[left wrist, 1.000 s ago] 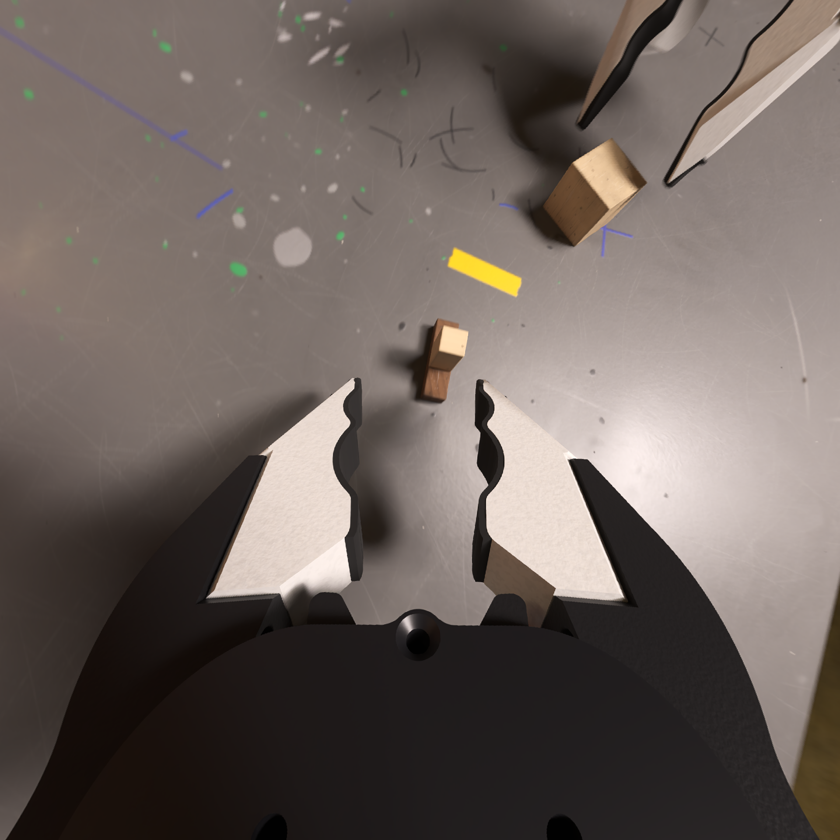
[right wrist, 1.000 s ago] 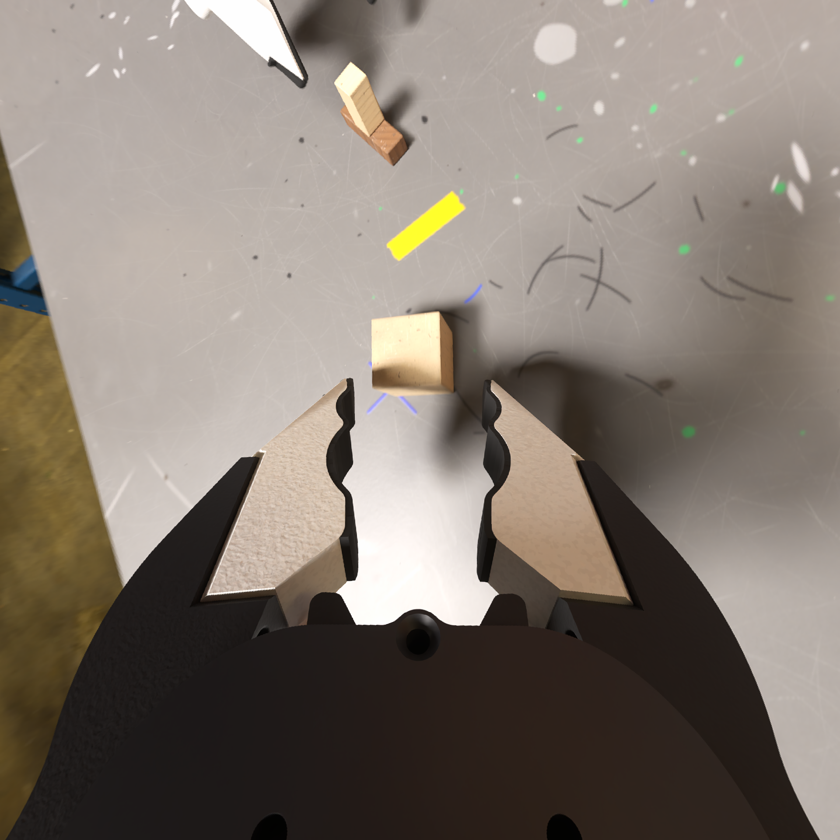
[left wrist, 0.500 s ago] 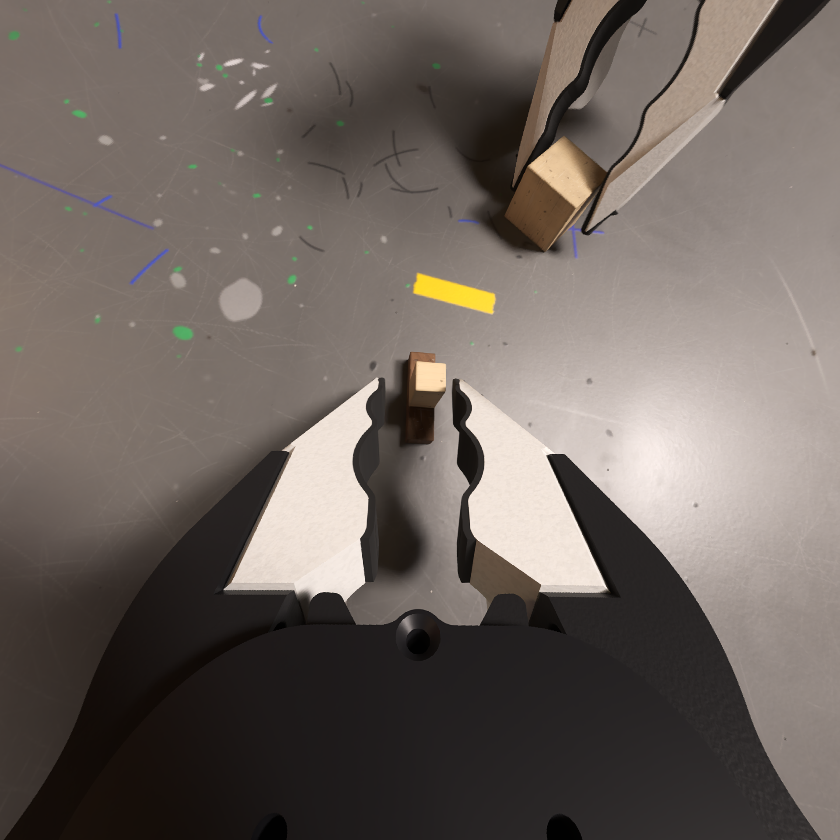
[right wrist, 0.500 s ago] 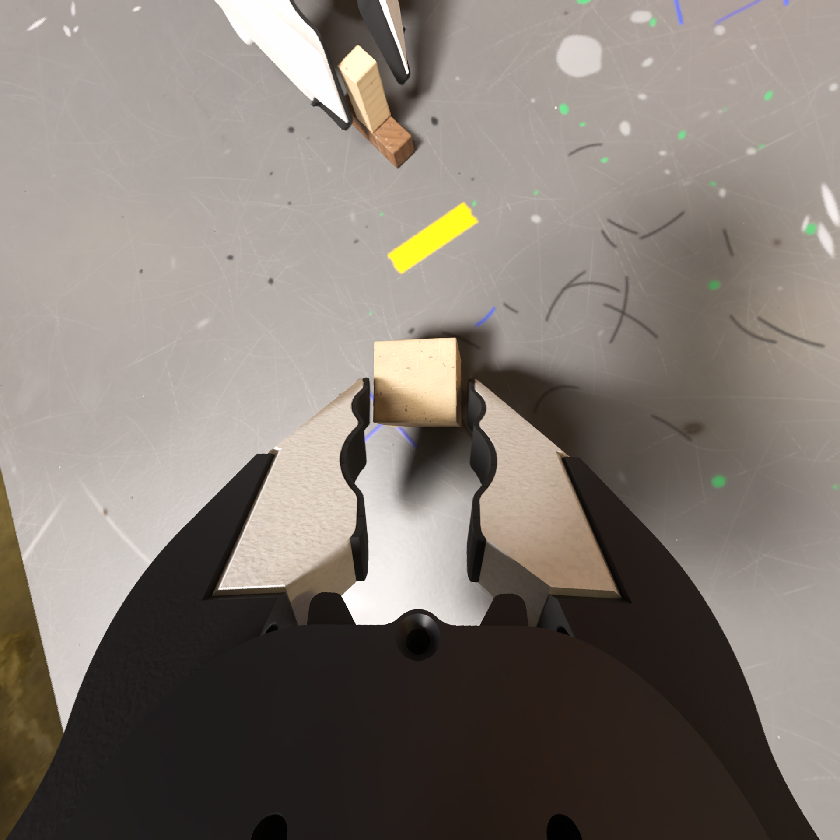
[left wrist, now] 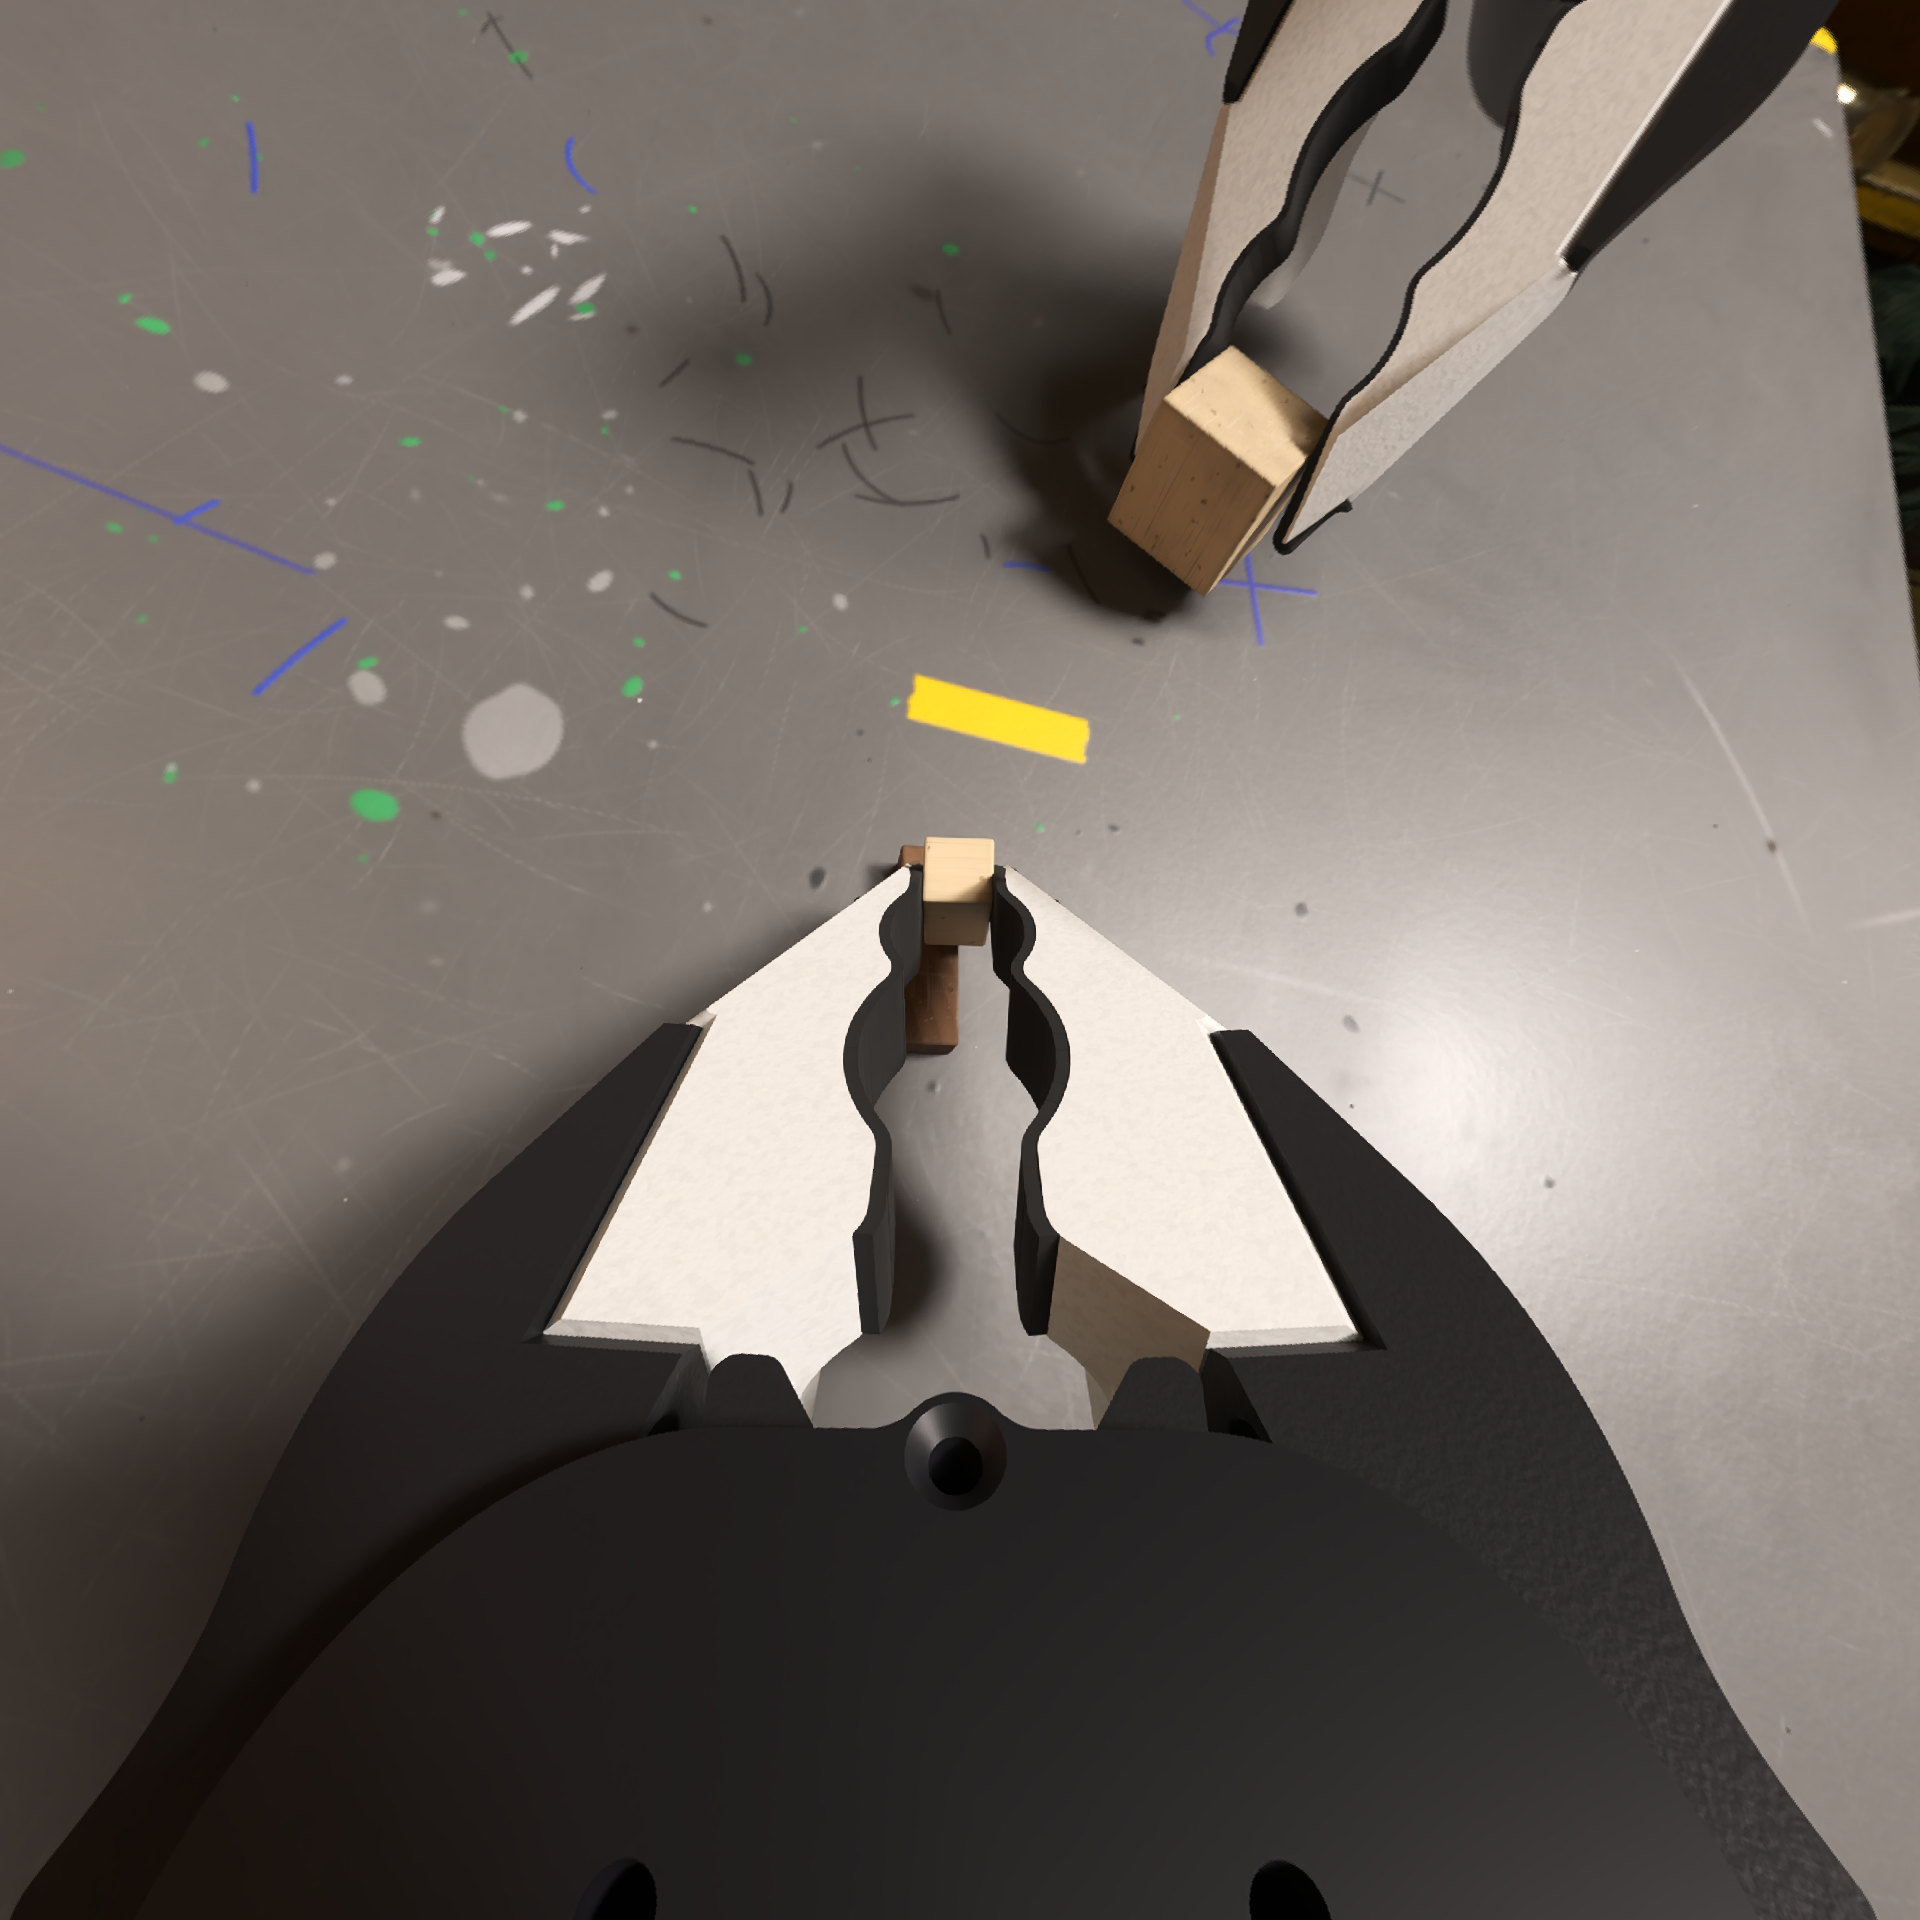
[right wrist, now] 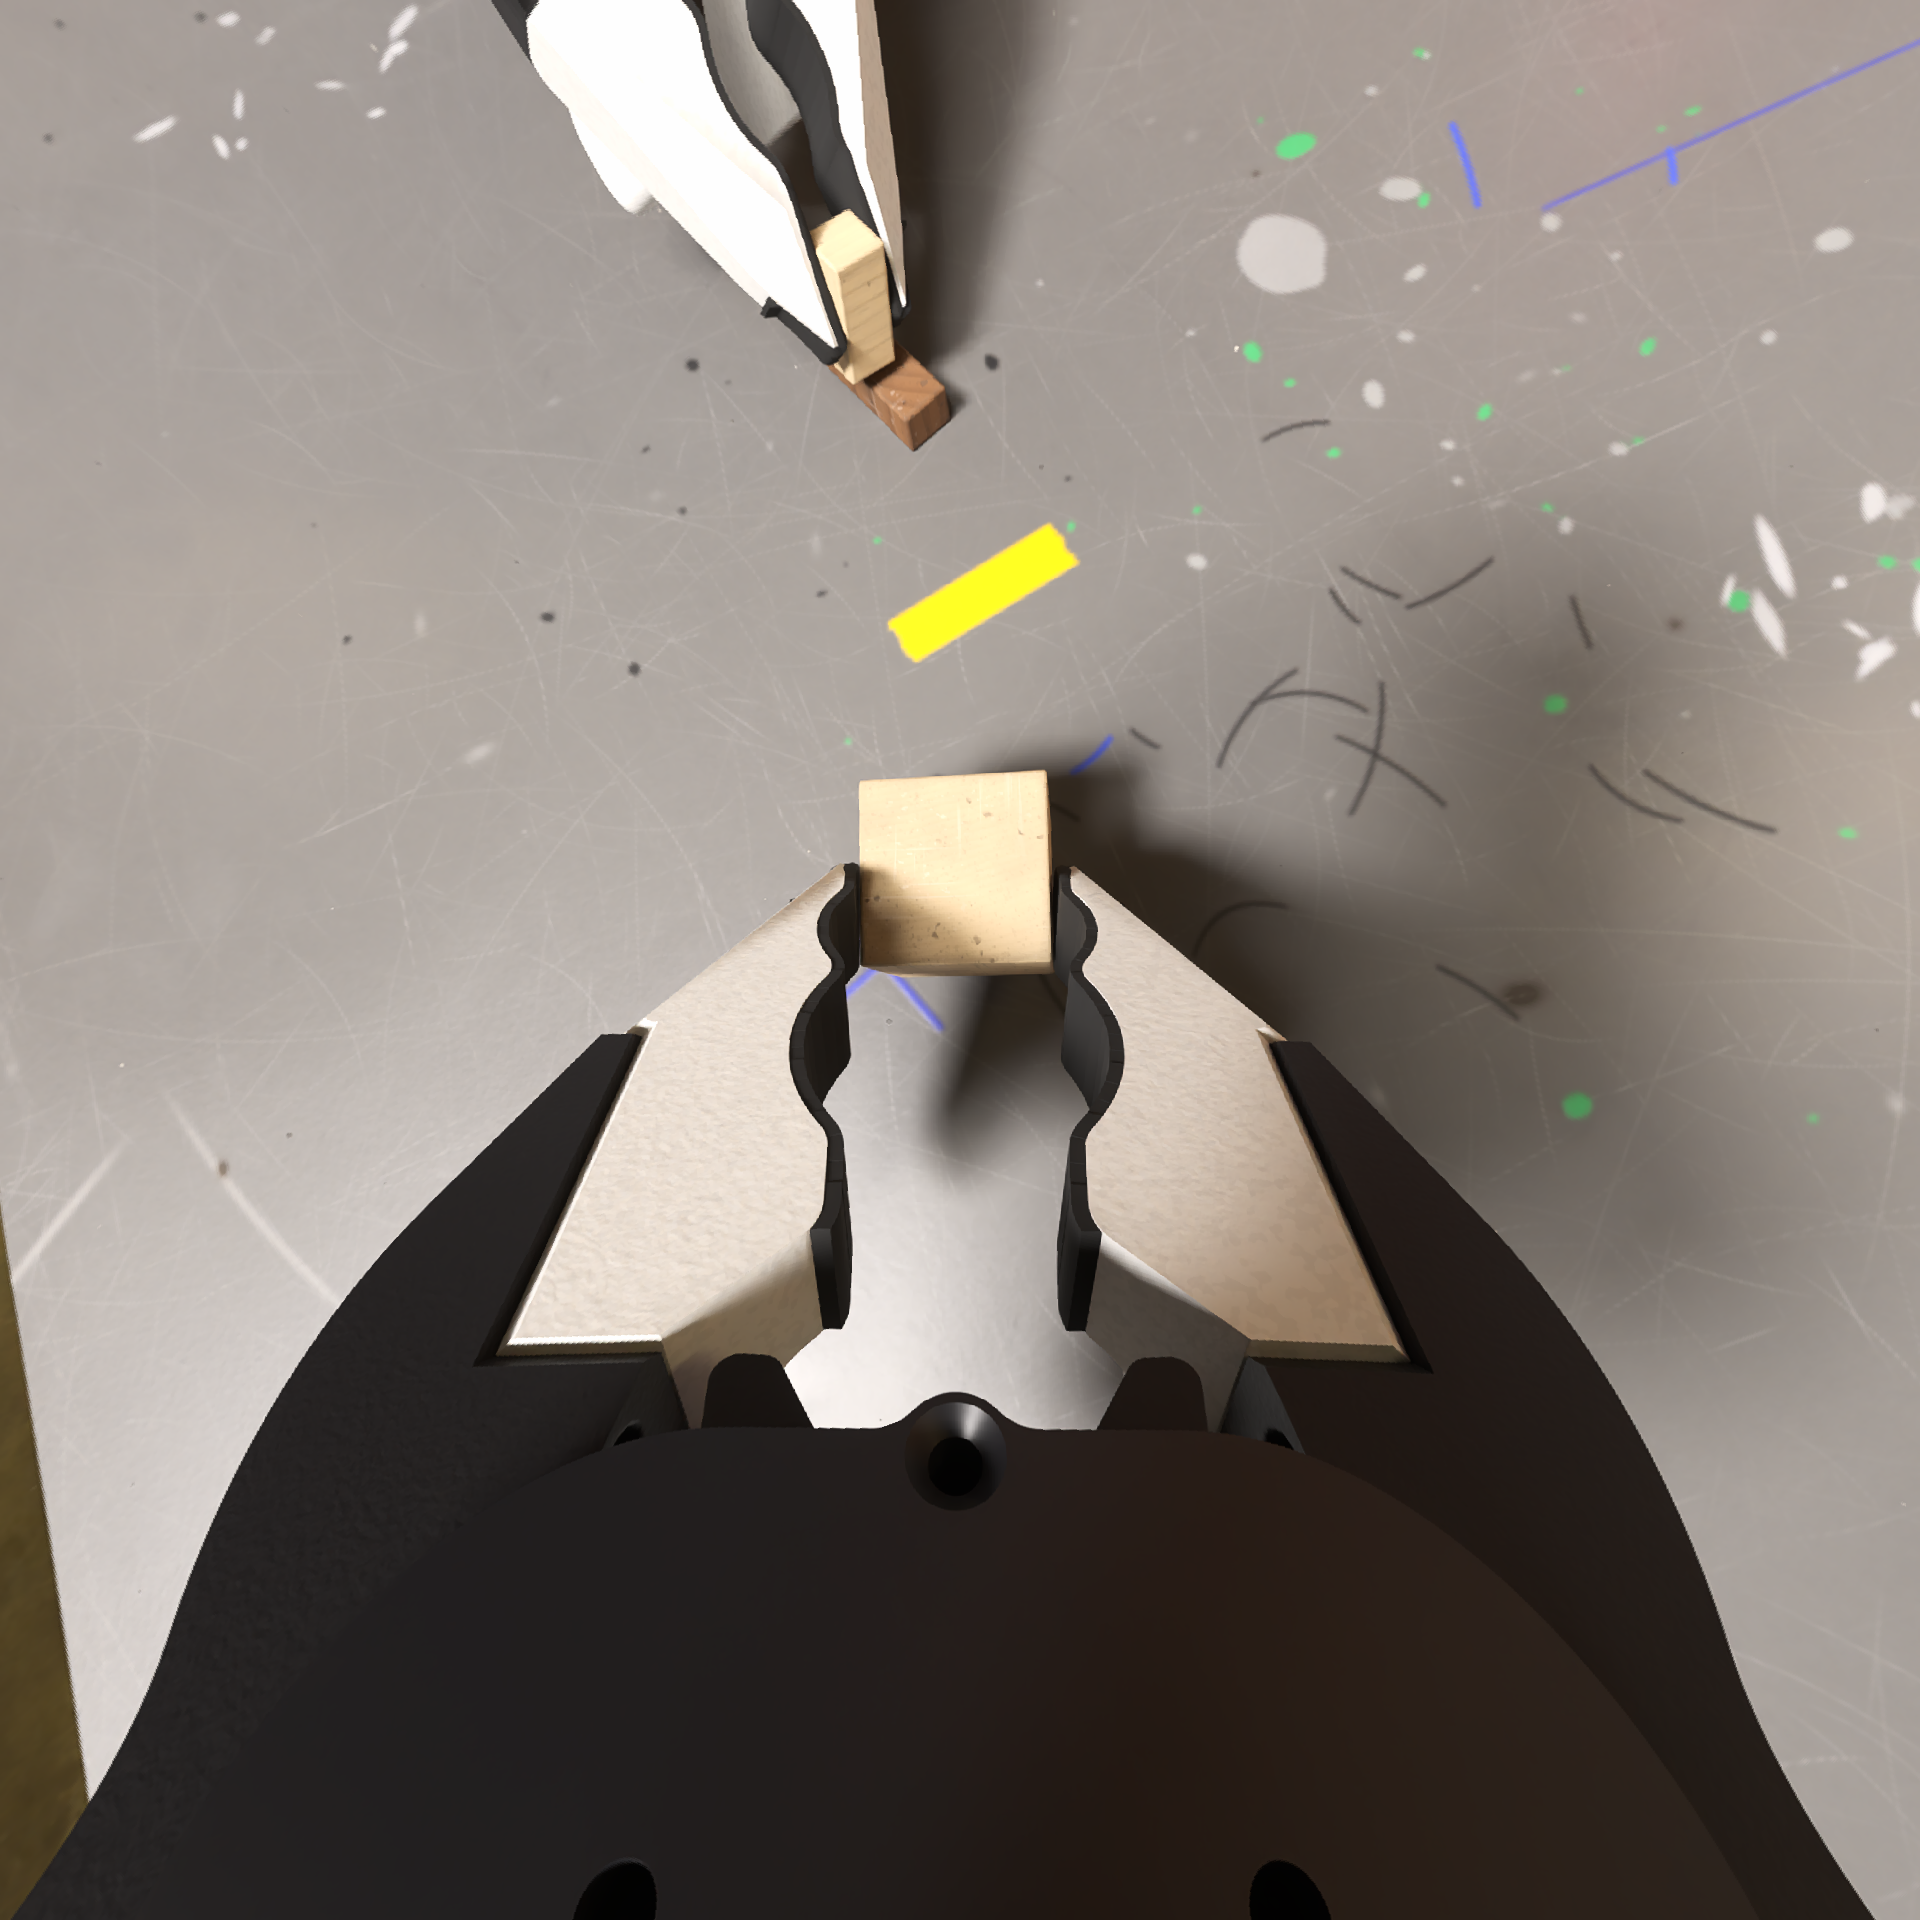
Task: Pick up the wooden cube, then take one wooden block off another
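My right gripper point(right wrist: 956, 914) is shut on the pale wooden cube point(right wrist: 951, 868) and holds it just above the grey table; in the left wrist view the cube point(left wrist: 1216, 468) hangs clear of its shadow. My left gripper point(left wrist: 956, 894) is shut on the small light wooden block point(left wrist: 958, 883), which stands upright on the dark brown block point(left wrist: 932, 1003) lying flat below it. In the right wrist view the light block point(right wrist: 857, 286) sits between the left gripper's fingers, its foot at the brown block point(right wrist: 909, 405).
A yellow strip of tape point(left wrist: 997, 717) lies flat on the table between the two grippers, also in the right wrist view point(right wrist: 982, 592). The grey table point(left wrist: 1507, 987) bears paint specks and pen marks. Its edge point(right wrist: 21, 1351) runs along the left of the right wrist view.
Both grippers have come forward and closed: the right on the cube, which has risen off the table, the left on the light block atop the brown one.
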Robot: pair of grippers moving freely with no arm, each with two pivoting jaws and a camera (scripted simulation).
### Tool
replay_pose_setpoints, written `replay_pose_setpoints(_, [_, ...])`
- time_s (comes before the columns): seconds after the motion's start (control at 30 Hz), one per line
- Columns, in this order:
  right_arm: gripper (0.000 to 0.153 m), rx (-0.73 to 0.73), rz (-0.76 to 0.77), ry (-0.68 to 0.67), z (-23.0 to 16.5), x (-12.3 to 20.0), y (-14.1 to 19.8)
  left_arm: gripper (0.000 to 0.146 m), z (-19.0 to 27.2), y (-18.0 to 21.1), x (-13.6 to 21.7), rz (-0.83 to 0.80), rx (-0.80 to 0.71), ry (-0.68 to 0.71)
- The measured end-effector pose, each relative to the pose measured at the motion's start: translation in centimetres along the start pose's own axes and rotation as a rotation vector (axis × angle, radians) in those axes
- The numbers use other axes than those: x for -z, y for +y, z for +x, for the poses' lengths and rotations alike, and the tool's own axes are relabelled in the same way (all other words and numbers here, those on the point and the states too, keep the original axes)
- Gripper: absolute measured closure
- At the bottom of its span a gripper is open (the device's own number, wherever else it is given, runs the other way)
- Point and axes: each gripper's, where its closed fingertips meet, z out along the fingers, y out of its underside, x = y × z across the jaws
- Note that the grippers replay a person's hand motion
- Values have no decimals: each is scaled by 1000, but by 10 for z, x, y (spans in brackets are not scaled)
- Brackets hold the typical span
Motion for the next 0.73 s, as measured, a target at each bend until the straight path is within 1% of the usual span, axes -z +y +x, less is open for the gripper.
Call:
replay_pose_setpoints(0.13, [116,-10,51,-26,-1,8,-3,134,5,-13,6,68,6,29])
replay_pose_setpoints(0.37, [116,-7,145,-62,-7,25,-11,134,14,-28,13,135,2,48])
replay_pose_setpoints(0.6, [116,-8,275,-96,-18,54,-21,134,33,-53,25,217,-33,50])
replay_pose_setpoints(0.73, [116,6,354,-92,-21,73,-27,134,44,-69,32,256,-73,34])
